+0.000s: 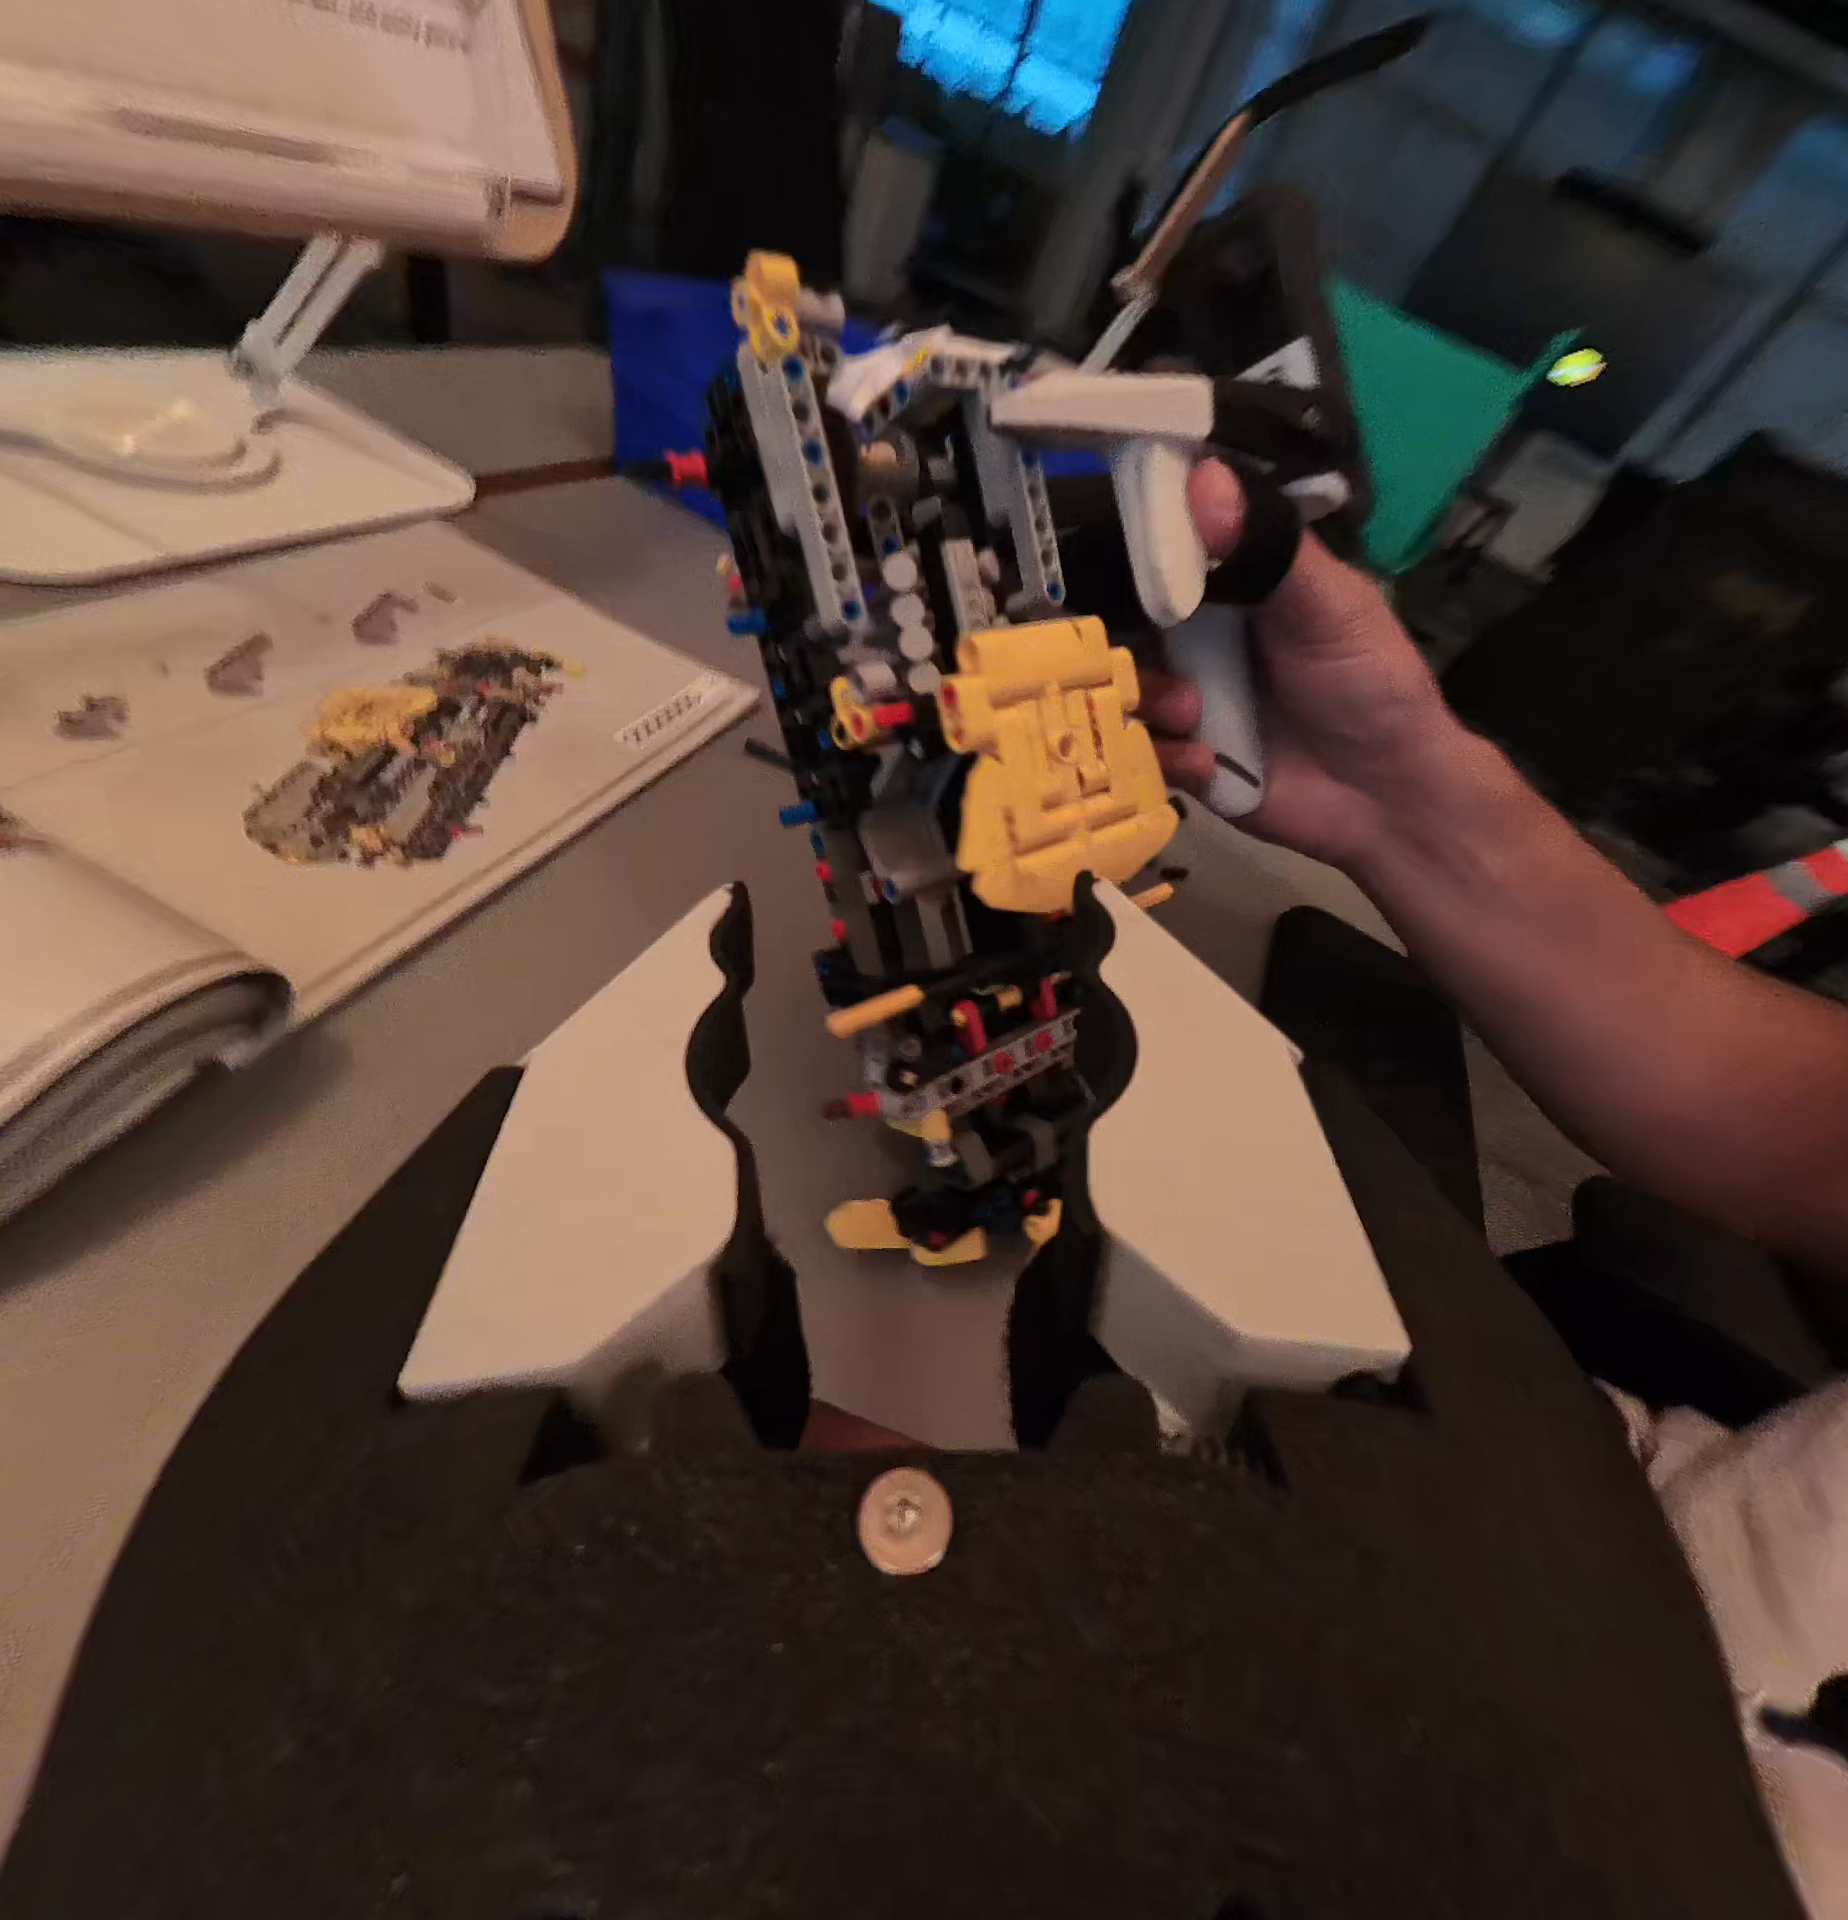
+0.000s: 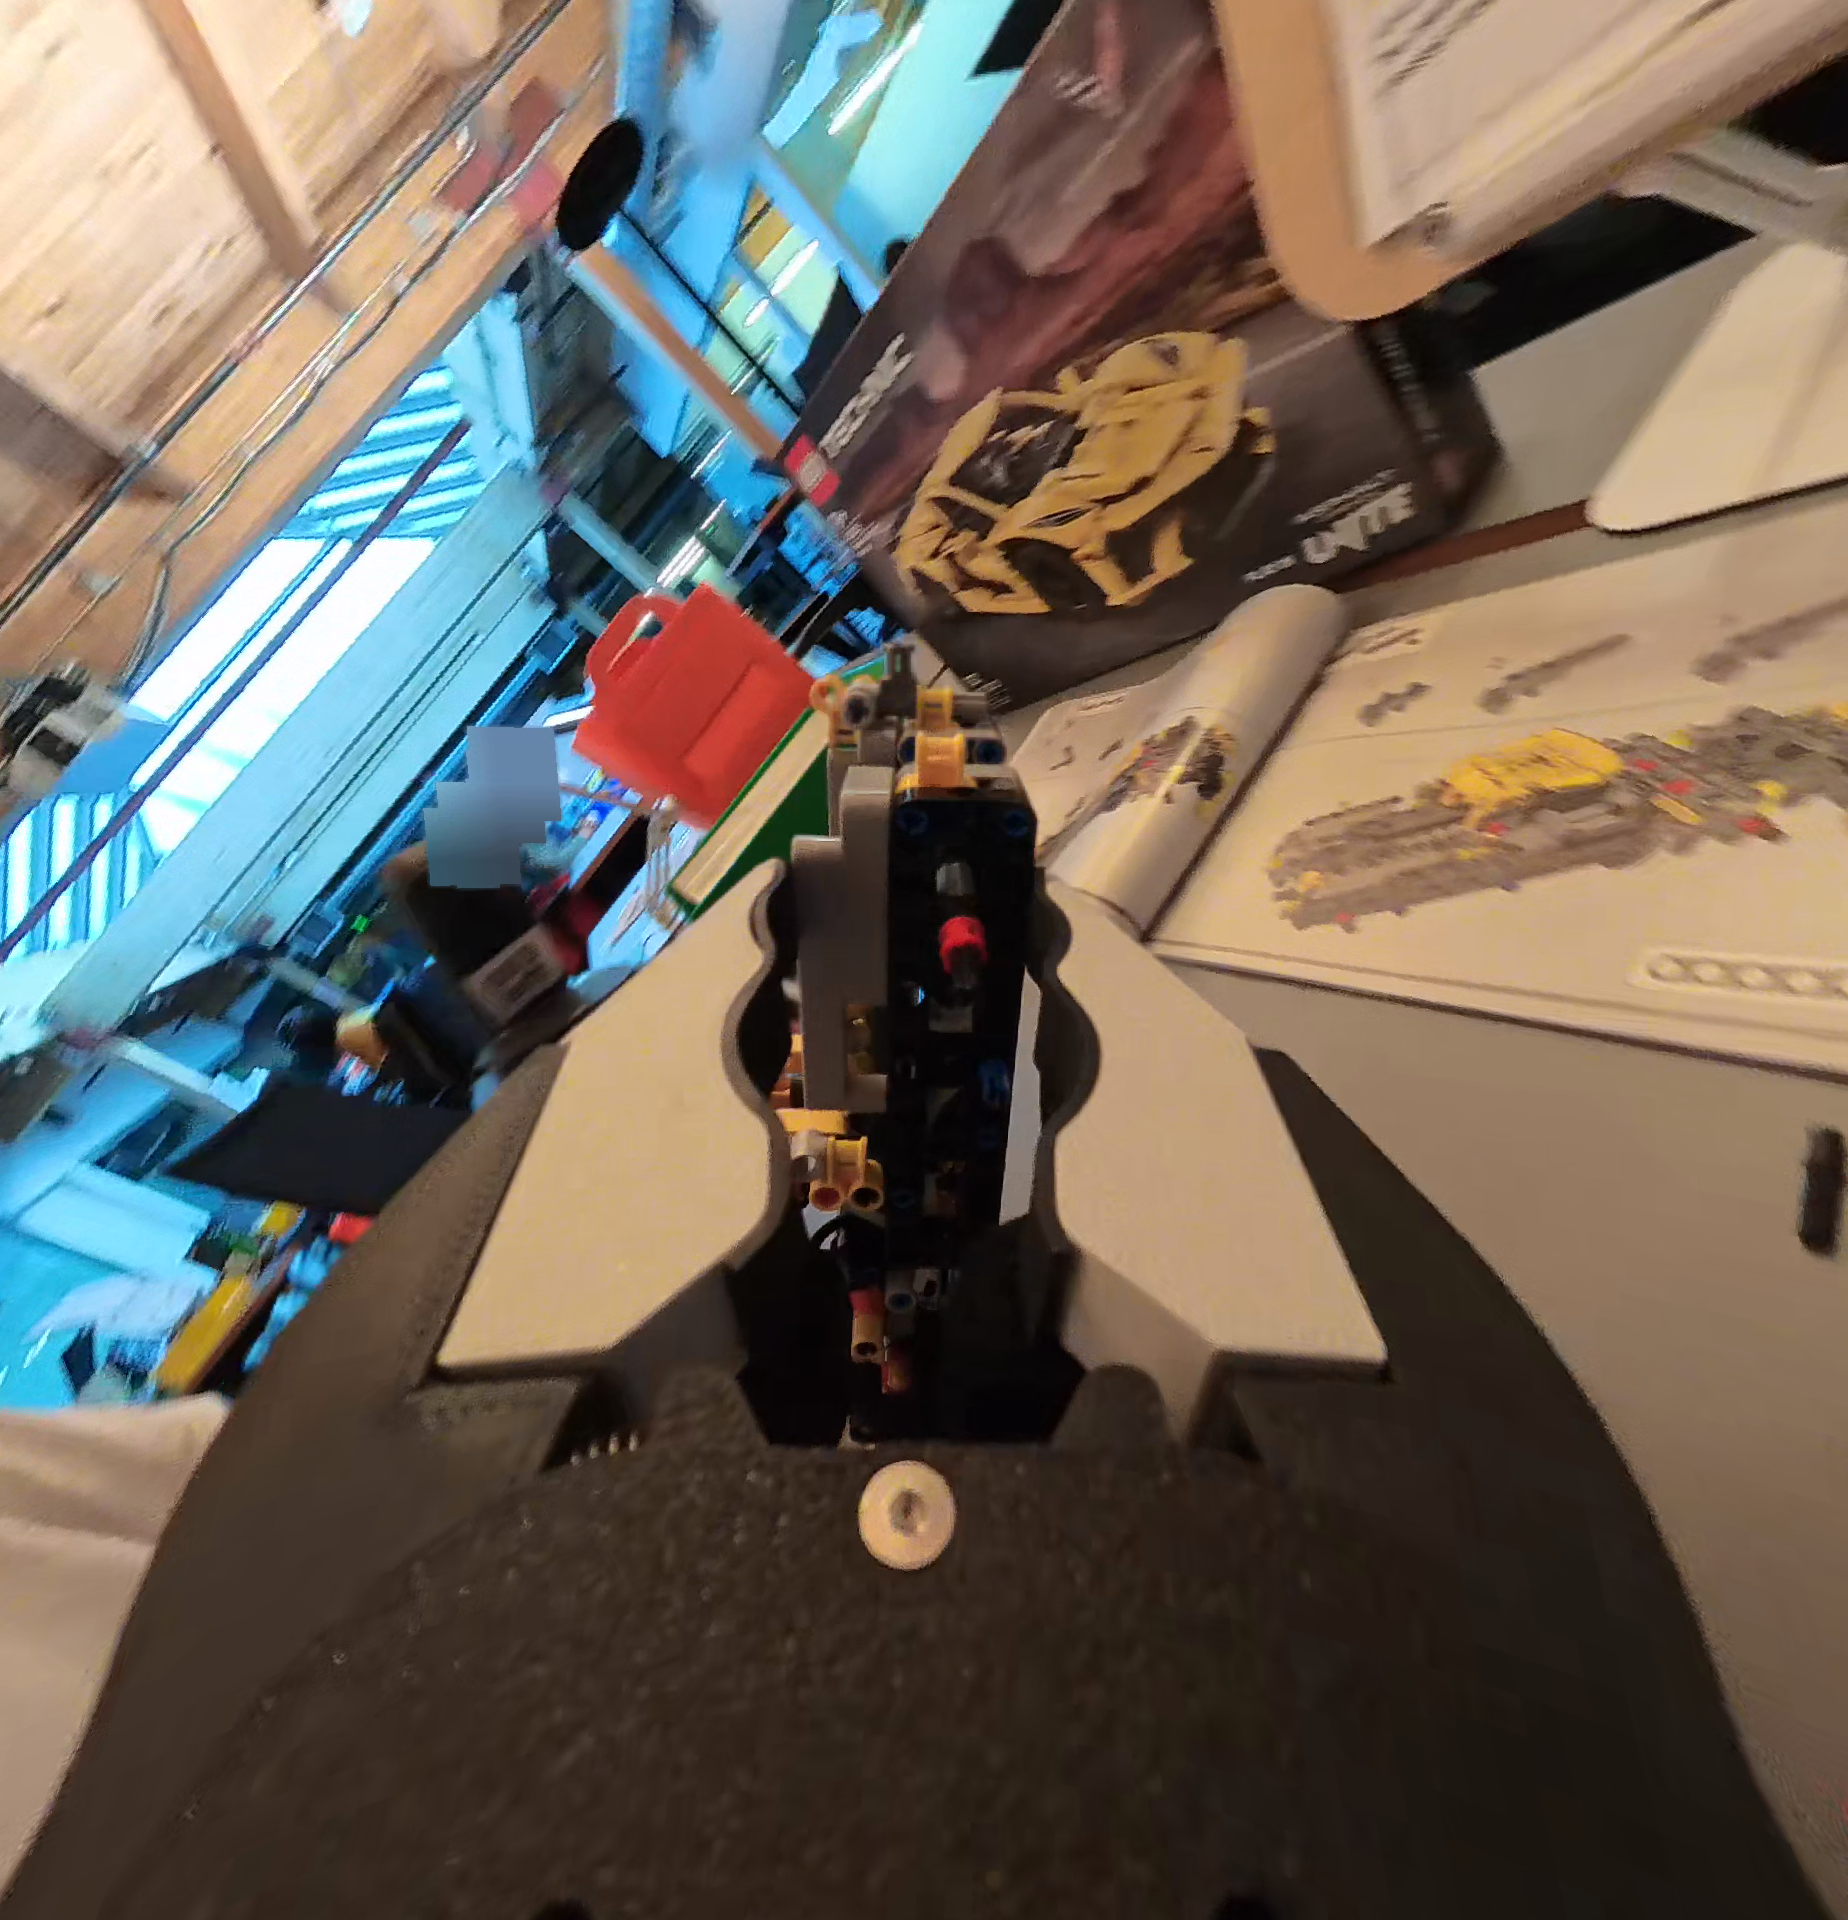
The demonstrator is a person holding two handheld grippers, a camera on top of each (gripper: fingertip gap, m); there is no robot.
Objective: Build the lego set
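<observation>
The lego model (image 1: 899,675) is a long black and grey chassis with a yellow panel on its side, held upright in the air above the table. In the left wrist view my left gripper (image 1: 909,894) straddles its near end. The jaws stand apart, with a gap showing at the left pad. The right gripper's white finger (image 1: 1107,407) clamps the model's far end, with a person's hand (image 1: 1335,707) on its handle. In the right wrist view my right gripper (image 2: 909,894) is shut on the model (image 2: 941,987), both pads against its sides.
An open instruction booklet (image 1: 380,748) lies on the grey table at the left and also shows in the right wrist view (image 2: 1522,831). The set's dark box (image 2: 1159,468) stands behind it. A white stand base (image 1: 193,468) sits at the far left. A forearm (image 1: 1678,1018) crosses the right side. The tips of one gripper are about 12 centimetres away from the tips of the other.
</observation>
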